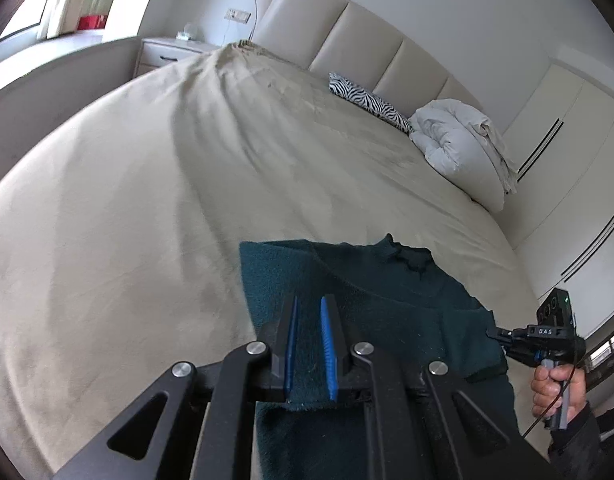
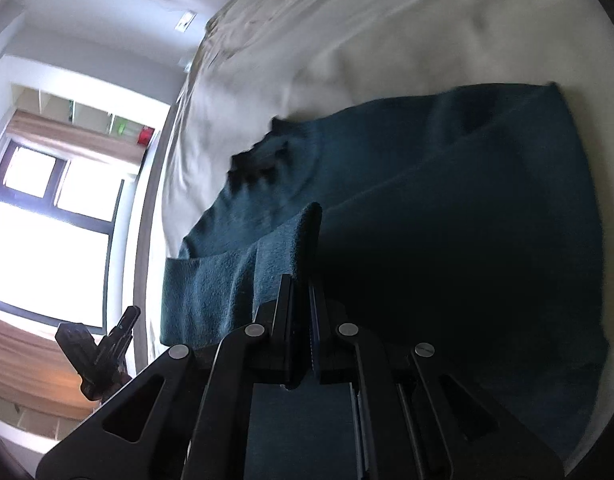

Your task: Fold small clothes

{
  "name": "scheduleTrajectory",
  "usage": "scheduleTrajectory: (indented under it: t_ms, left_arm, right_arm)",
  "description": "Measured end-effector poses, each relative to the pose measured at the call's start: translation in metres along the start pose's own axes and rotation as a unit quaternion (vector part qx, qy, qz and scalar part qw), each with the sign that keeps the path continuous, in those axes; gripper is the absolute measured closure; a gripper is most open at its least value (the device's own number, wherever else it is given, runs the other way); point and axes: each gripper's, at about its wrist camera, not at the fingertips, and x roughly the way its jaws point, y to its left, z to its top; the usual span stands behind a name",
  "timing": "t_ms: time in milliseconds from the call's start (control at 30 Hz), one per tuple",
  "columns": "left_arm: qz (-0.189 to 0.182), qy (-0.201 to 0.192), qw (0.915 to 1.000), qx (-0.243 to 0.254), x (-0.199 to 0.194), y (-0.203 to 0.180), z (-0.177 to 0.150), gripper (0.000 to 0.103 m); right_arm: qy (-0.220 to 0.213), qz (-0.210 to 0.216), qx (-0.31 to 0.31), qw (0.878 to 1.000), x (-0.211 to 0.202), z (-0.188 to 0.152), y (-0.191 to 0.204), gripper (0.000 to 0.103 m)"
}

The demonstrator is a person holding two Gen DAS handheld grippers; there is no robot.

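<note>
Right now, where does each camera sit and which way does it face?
Left wrist: on the left gripper, facing down across the bed to the headboard; right gripper and hand show.
Right wrist: on the right gripper, view rolled sideways, facing the window; left gripper shows.
Shared: teal sweater, pinched by both.

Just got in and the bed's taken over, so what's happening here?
A person is folding a dark teal sweater on the beige bed with two handheld grippers. The left gripper pinches one edge, the right gripper is shut on another fold, and the far half lies flat.
</note>
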Motion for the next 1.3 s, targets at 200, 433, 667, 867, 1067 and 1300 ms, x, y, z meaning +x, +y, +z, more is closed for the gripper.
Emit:
scheduleTrajectory:
  t_ms: [200, 433, 667, 867, 1067, 1300]
  left_arm:
    - [-0.006, 0.034, 0.9994, -0.007, 0.035, -0.001, -0.001, 0.09]
    - [0.039, 0.076, 0.9963, 0.01, 0.07, 0.009, -0.018, 0.091]
    - [0.033, 0.074, 0.9967, -0.005, 0.063, 0.02, -0.017, 0.1]
    - [-0.035, 0.054, 0.9968, -0.047, 0.055, 0.018, 0.011, 0.082]
    - [-0.076, 0.105, 0.988, -0.084, 0.101, 0.021, 0.022, 0.082]
    - [-0.139, 0.128, 0.9625, -0.195, 0.127, 0.068, 0.011, 0.094]
  right_arm:
    - [-0.016, -0.015, 0.014, 1.0, -0.003, -0.005, -0.013, 0.097]
    - [-0.028, -0.026, 0.014, 0.999, -0.003, -0.001, -0.014, 0.097]
    - [-0.008, -0.034, 0.03, 0.999, 0.014, -0.006, -0.021, 0.094]
    - [-0.022, 0.03, 0.039, 0.999, -0.002, -0.016, -0.024, 0.071]
    - [-0.003, 0.009, 0.03, 1.0, 0.011, -0.021, -0.016, 0.053]
    - [0.007, -0.042, -0.007, 0.999, 0.018, -0.022, -0.014, 0.092]
